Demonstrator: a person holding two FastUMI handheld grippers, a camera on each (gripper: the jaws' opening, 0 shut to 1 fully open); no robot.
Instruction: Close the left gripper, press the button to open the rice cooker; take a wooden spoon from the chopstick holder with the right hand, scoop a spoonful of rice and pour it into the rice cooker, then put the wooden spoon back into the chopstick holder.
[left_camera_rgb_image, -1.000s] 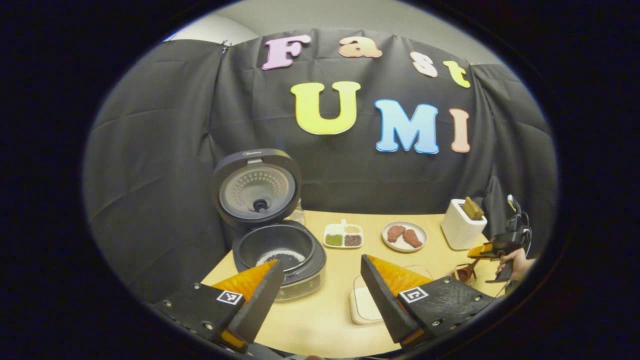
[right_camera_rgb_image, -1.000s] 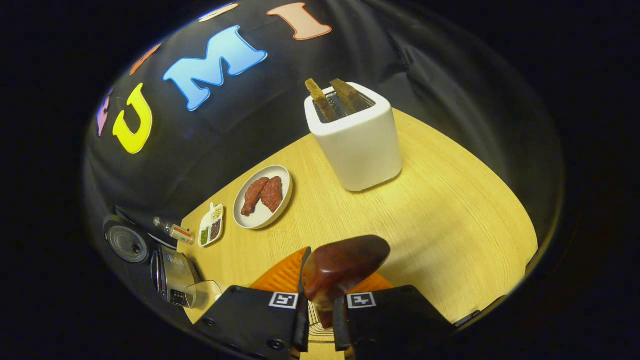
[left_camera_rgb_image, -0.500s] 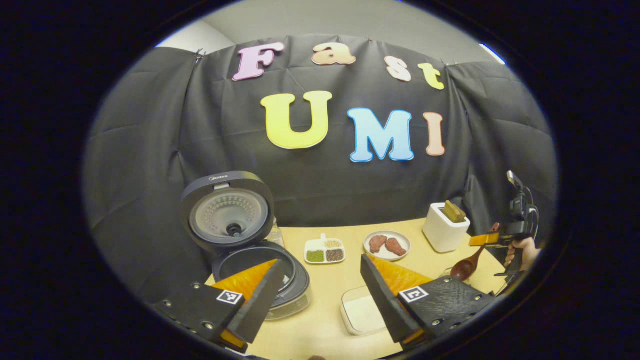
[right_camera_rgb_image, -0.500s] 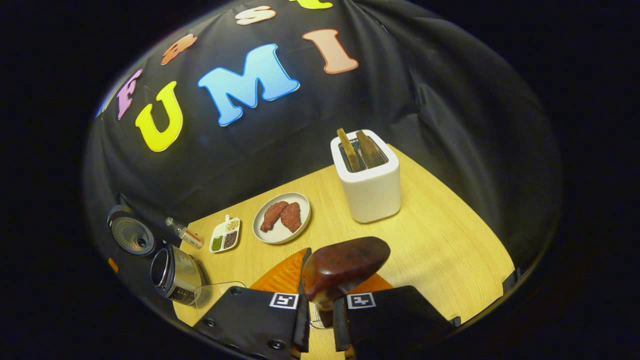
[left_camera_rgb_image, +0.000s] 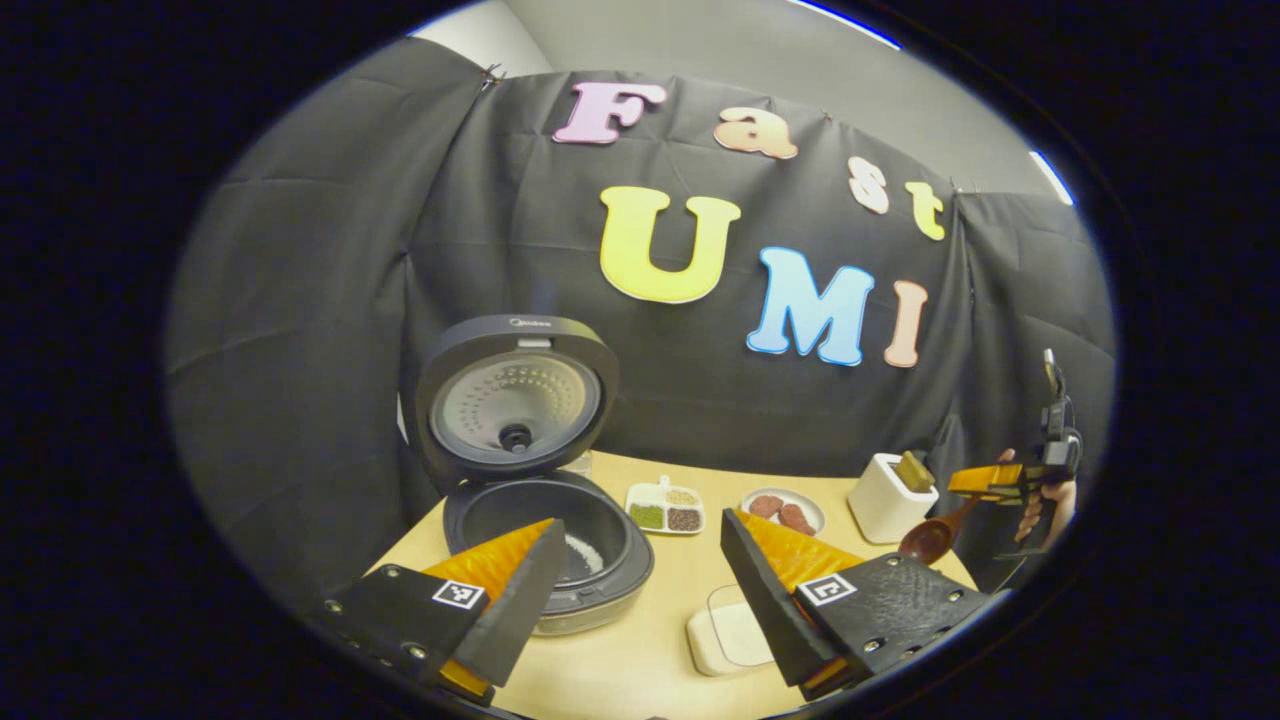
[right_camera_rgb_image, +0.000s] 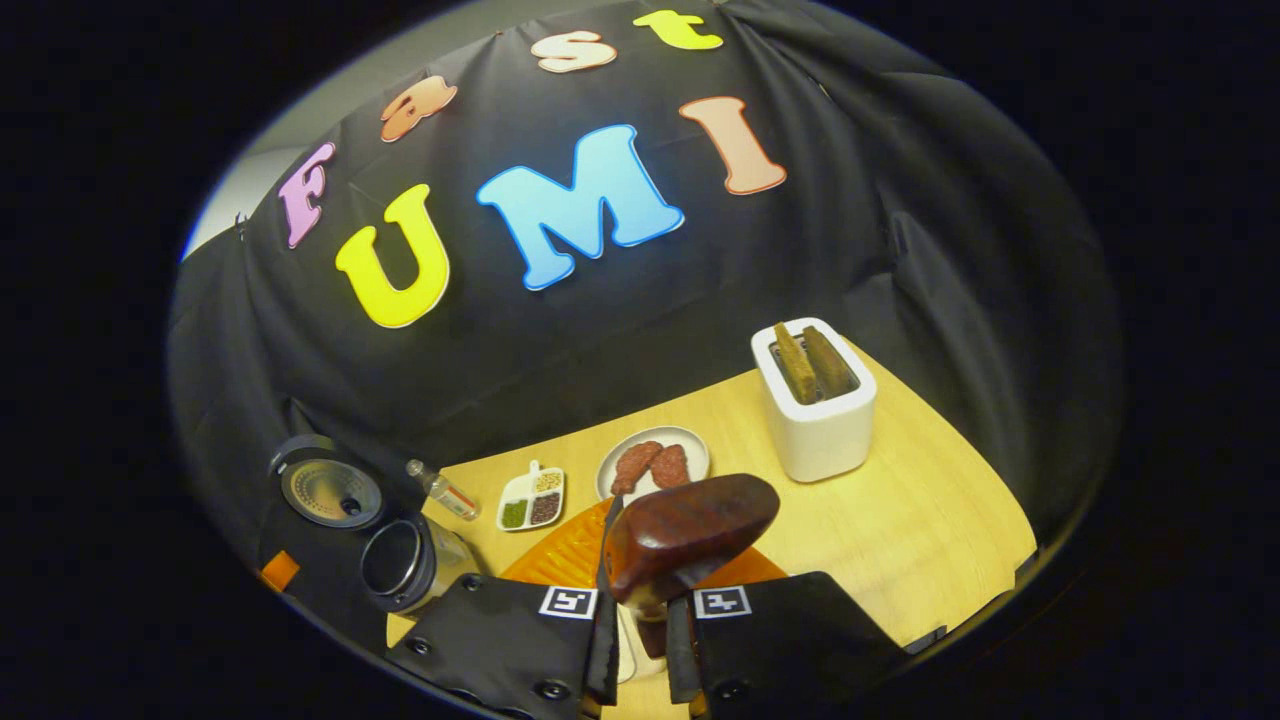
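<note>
Starting on the left of the left gripper view: the rice cooker (left_camera_rgb_image: 548, 540) sits at the left end of the wooden table (left_camera_rgb_image: 640, 650) with its lid (left_camera_rgb_image: 515, 398) flipped up, and there's a bit of white rice (left_camera_rgb_image: 578, 547) visible in the pot. The left gripper (left_camera_rgb_image: 640, 590) hovers in front of it with its fingers spread wide, nothing between them.

Moving right, a clear tub of rice (left_camera_rgb_image: 728, 635) sits near the front edge, partly behind the gripper's right finger. Further back there's a little divided dish (left_camera_rgb_image: 664, 507) with green, dark and pale stuff in it, then a plate (left_camera_rgb_image: 784, 508) with two reddish pieces of meat. Next to that is a white toaster (left_camera_rgb_image: 884, 498) with bread poking out the top.

At the far right the right gripper (left_camera_rgb_image: 985, 482) is up above the table, a hand (left_camera_rgb_image: 1050, 500) wrapped around its handle. It's holding the wooden spoon (left_camera_rgb_image: 932, 538), bowl end hanging down toward the table.

The right gripper view confirms it: the right gripper (right_camera_rgb_image: 637, 640) is clamped on the spoon's handle, both fingers pressing on it, and the dark bowl of the wooden spoon (right_camera_rgb_image: 690, 535) sticks out in front of the camera. Can't make out any rice in it. The chopstick holder I can't pick out.
</note>
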